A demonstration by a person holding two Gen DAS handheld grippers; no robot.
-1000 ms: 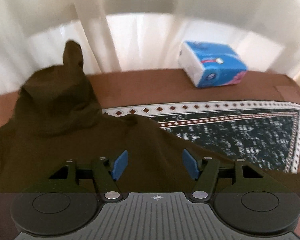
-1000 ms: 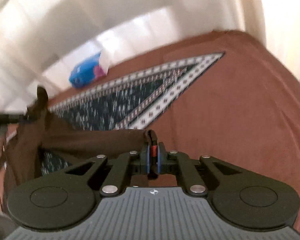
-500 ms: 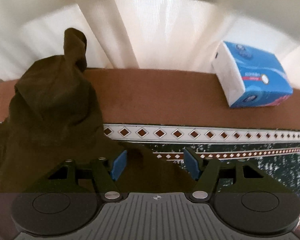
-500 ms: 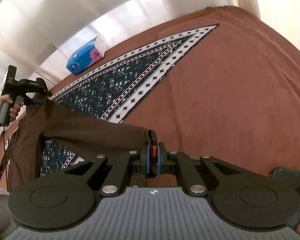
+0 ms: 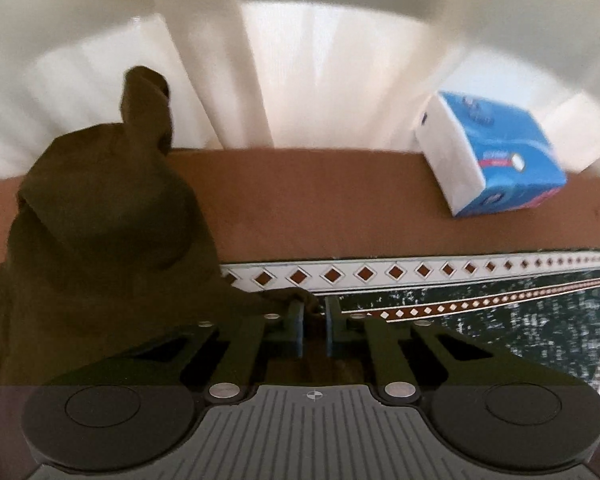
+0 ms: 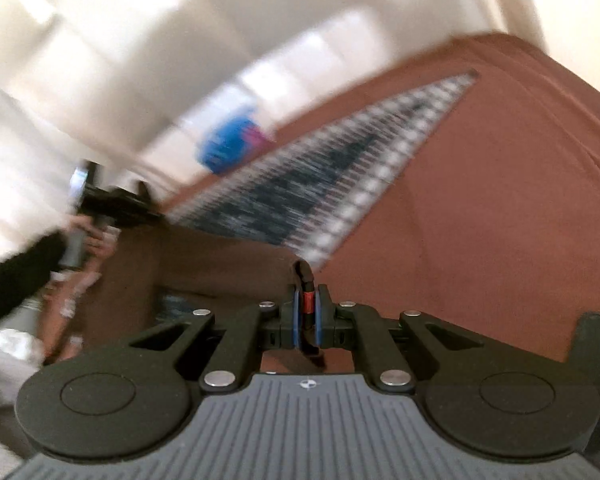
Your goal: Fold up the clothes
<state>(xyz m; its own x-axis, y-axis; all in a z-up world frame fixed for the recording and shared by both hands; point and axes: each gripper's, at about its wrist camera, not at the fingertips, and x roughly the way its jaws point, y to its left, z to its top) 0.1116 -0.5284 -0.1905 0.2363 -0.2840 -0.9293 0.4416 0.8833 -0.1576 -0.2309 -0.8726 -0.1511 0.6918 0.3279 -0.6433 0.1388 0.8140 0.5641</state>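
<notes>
A: Left gripper (image 5: pixel 314 320)?
B: Jaws have just been closing; now nipped narrow on a fold of the dark brown garment (image 5: pixel 100 248), which heaps up left of it over the patterned spread (image 5: pixel 500 308).
A: Right gripper (image 6: pixel 307 312)?
B: Clamped tight on the garment's hem (red tag between the pads). Cloth stretches toward the left hand (image 6: pixel 94 240). Tissue pack (image 5: pixel 496 160) sits near the curtain (image 5: pixel 284 76).

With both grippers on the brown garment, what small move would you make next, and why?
Probably lift both together. The left gripper has just closed its jaws on an edge of the brown garment, the right gripper pinches another, and cloth sags between them.
</notes>
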